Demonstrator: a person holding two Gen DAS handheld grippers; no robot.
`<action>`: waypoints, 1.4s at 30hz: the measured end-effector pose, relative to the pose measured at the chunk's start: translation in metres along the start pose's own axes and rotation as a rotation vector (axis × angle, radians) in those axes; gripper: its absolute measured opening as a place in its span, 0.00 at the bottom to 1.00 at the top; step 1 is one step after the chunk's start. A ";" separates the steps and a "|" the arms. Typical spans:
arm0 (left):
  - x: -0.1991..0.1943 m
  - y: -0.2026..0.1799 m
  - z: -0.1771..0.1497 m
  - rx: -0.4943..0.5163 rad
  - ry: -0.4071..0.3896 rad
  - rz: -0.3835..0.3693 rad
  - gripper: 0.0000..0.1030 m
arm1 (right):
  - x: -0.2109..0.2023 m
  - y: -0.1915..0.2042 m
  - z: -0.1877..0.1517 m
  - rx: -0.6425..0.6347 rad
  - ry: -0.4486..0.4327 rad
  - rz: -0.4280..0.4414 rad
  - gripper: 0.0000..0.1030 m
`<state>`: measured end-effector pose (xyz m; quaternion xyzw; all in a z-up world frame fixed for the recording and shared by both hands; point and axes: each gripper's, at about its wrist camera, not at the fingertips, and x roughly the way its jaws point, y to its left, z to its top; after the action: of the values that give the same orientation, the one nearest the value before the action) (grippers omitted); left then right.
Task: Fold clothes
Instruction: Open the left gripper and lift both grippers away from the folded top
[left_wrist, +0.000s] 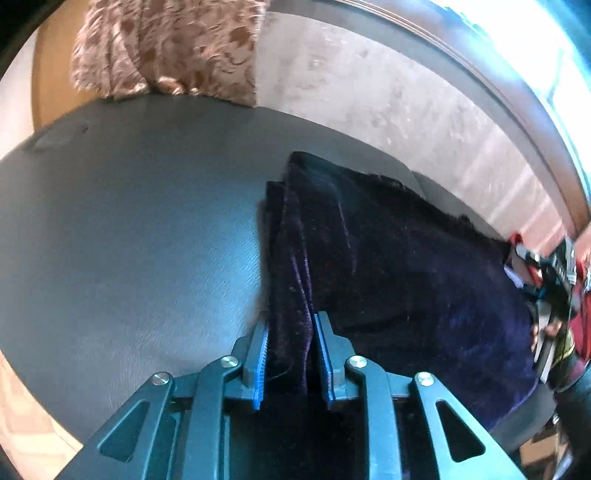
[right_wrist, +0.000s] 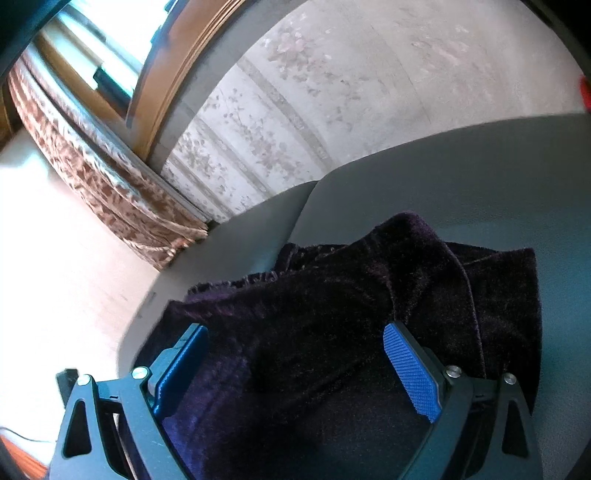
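Grey leathery counter (left_wrist: 129, 240) under my view, floral wallpaper (right_wrist: 295, 110) behind, patterned brown curtain (left_wrist: 166, 48) hanging, wood-framed window (right_wrist: 110, 48) blazing with daylight

1. The left gripper (left_wrist: 290, 325) has dark teal-grey angular linkage arms with triangular cut-outs.
2. Round silver screws sit at its pivots.
3. Its jaws carry ribbed bright blue pads (left_wrist: 260, 363).
4. The right gripper (right_wrist: 295, 350) has the same dark frame, silver screws and blue textured pads (right_wrist: 412, 371).
5. A red sleeve (left_wrist: 581, 325) shows at the left view's edge.
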<state>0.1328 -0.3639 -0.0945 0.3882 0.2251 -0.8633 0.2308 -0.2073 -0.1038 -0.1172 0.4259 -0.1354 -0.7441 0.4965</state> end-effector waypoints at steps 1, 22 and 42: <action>-0.001 -0.002 0.000 0.003 -0.002 0.017 0.27 | -0.002 0.000 -0.002 0.009 0.001 0.004 0.94; -0.022 -0.251 -0.026 0.653 -0.042 -0.512 0.50 | -0.168 0.003 -0.128 -0.103 0.302 0.209 1.00; 0.037 -0.284 -0.050 0.683 0.156 -0.550 0.54 | -0.118 0.035 -0.119 -0.250 0.623 0.321 1.00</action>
<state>-0.0237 -0.1188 -0.0939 0.4318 0.0389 -0.8856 -0.1666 -0.0773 0.0072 -0.1083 0.5414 0.0493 -0.5022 0.6724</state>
